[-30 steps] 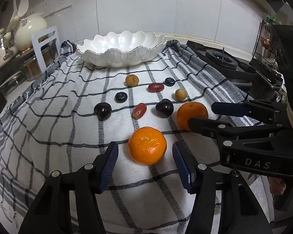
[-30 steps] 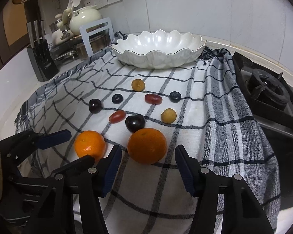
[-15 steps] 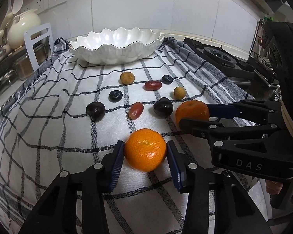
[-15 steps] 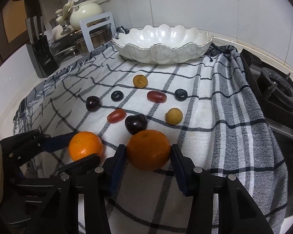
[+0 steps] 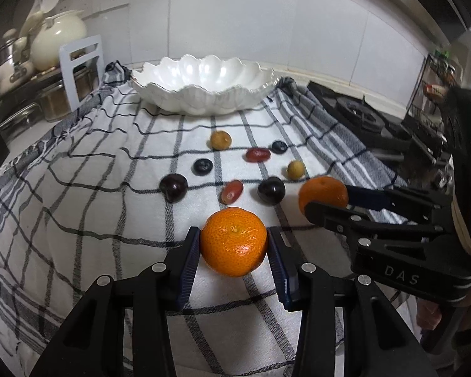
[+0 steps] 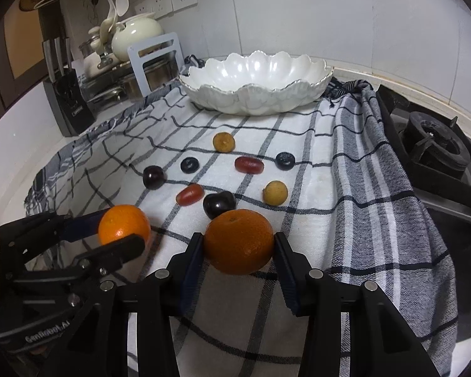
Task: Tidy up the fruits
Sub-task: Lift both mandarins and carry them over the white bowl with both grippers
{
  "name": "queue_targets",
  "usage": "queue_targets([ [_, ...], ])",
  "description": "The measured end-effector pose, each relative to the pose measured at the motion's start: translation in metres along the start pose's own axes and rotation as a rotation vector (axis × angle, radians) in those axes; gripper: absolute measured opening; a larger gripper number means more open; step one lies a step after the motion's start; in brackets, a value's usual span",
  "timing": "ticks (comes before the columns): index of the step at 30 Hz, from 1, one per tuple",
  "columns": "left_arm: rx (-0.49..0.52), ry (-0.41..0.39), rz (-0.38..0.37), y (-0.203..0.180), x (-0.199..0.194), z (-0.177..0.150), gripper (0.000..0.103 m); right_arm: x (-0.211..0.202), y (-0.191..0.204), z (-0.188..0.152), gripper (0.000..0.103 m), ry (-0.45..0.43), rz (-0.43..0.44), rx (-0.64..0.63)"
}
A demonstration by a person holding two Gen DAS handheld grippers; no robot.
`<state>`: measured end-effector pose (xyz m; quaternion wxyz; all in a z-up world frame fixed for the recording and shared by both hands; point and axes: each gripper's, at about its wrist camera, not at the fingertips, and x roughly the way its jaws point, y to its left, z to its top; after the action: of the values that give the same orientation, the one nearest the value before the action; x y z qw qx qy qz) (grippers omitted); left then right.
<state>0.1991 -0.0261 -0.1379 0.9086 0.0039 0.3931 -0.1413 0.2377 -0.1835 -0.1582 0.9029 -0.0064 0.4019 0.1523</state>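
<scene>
My left gripper [image 5: 234, 234] is shut on a bright orange [image 5: 234, 248], both blue pads pressed to its sides, low over the checked cloth [image 5: 88, 220]. Just to its right, my right gripper [image 6: 238, 239] is shut on a darker orange [image 6: 238, 246] in the same way. Each view also shows the other pair: the right gripper [image 5: 328, 199] with its orange [image 5: 322, 188], and the left gripper [image 6: 119, 231] with its orange [image 6: 124, 223]. Small fruits lie beyond: dark cherries [image 6: 218, 204], blueberries [image 6: 190, 165], red grapes [image 6: 249, 164] and yellow round ones [image 6: 275, 192]. A white scalloped bowl [image 6: 257, 102] stands empty at the back.
A gas stove [image 6: 433, 144] borders the cloth on the right. At the back left stand a knife block [image 6: 69, 106], a white stand [image 6: 157, 59], pots and a cream teapot [image 6: 135, 34]. A tiled wall closes the back.
Both pairs of jaws stood wide around their oranges a second ago. They closed until the pads pressed on the fruit. The small fruits and the bowl stayed put.
</scene>
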Motion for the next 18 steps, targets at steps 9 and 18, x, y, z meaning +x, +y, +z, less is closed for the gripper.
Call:
queue_targets([
  [9,-0.018,-0.082,0.013,0.006,-0.021,0.020,0.042,-0.023,0.008,0.016,0.045,-0.062,-0.015,-0.014],
  [18,-0.023,-0.177,0.009,0.017,-0.037,0.059,0.042,-0.035,0.014,0.050,0.046,-0.142,-0.019,0.002],
])
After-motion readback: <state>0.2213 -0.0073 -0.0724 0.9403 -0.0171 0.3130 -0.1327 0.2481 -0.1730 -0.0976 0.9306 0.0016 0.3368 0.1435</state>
